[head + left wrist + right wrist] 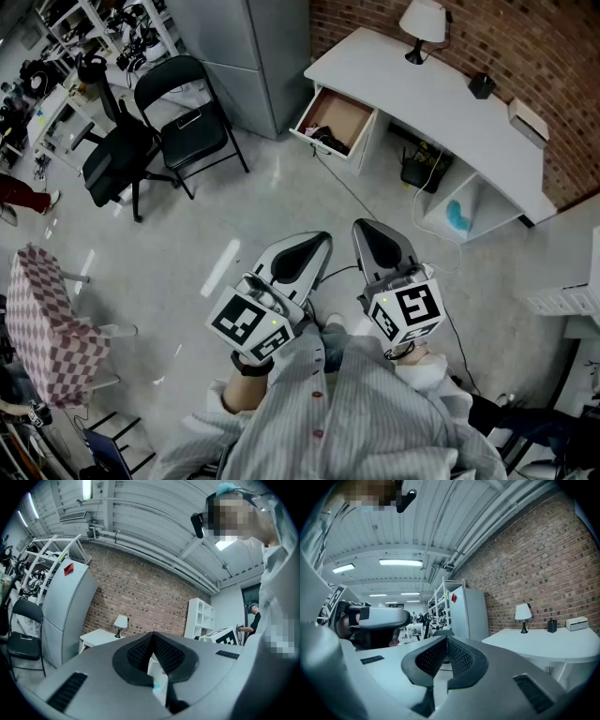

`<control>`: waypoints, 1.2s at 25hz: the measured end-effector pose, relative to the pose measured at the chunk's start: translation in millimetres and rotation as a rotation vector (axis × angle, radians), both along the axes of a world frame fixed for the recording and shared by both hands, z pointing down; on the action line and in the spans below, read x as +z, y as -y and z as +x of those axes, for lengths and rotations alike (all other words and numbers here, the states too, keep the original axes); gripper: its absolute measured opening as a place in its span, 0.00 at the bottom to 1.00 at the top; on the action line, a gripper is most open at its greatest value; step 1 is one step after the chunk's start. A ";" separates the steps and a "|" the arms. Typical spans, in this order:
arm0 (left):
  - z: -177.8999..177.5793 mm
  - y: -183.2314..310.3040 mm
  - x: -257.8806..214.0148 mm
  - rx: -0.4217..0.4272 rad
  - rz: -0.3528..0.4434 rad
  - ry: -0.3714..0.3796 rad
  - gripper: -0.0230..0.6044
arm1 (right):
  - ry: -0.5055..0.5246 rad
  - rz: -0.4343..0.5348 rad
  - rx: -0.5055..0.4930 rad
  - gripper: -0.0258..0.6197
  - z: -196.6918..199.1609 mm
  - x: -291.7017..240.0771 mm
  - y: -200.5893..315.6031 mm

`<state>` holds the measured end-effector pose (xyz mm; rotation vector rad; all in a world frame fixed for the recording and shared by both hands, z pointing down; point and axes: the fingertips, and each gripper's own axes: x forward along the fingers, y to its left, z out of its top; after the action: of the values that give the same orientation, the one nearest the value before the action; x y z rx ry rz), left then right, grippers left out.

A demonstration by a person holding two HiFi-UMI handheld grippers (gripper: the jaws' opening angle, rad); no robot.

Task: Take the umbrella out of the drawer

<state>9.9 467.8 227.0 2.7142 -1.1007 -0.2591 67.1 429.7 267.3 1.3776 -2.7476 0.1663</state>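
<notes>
The open drawer (335,119) sticks out of the left end of the white desk (441,103), far from me across the floor. A dark thing (327,142) lies in its near corner; I cannot tell whether it is the umbrella. Both grippers are held close to my body, well short of the desk. My left gripper (323,239) (151,637) is shut with nothing in it. My right gripper (364,228) (446,639) is beside it, shut and empty too. In the right gripper view the desk (543,639) lies off to the right.
A lamp (422,23) and small boxes stand on the desk. A grey cabinet (244,47) stands left of the drawer. A folding chair (187,122) and an office chair (117,155) stand on the left, with a checked chair (47,323) nearer. A cable (366,202) runs over the floor.
</notes>
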 end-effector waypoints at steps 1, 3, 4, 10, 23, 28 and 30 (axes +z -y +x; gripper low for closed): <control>0.3 0.6 -0.8 -0.001 -0.001 -0.001 0.05 | 0.000 0.000 0.001 0.09 1.3 -0.1 0.7; 0.5 1.5 -2.3 -0.004 -0.003 -0.002 0.05 | 0.001 -0.001 0.004 0.09 3.2 -0.4 2.1; 0.1 1.8 -2.7 -0.006 -0.004 0.000 0.05 | 0.003 -0.001 0.005 0.09 3.6 -0.7 2.6; 1.4 1.6 1.5 -0.028 0.002 0.011 0.05 | 0.003 0.007 -0.007 0.09 4.7 3.5 2.2; 35.1 7.5 4.1 -0.061 0.011 0.023 0.05 | 0.002 0.004 -0.010 0.09 49.1 8.6 5.6; 32.4 12.9 12.9 -0.067 -0.001 0.025 0.05 | 0.021 -0.033 -0.019 0.09 45.7 21.7 10.5; 27.5 19.0 14.9 -0.074 -0.003 0.022 0.05 | 0.028 -0.044 -0.015 0.09 42.5 26.7 16.2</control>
<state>37.4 448.8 241.9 2.6835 -1.2085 -0.2390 109.6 413.5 294.0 1.3533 -2.7587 0.2453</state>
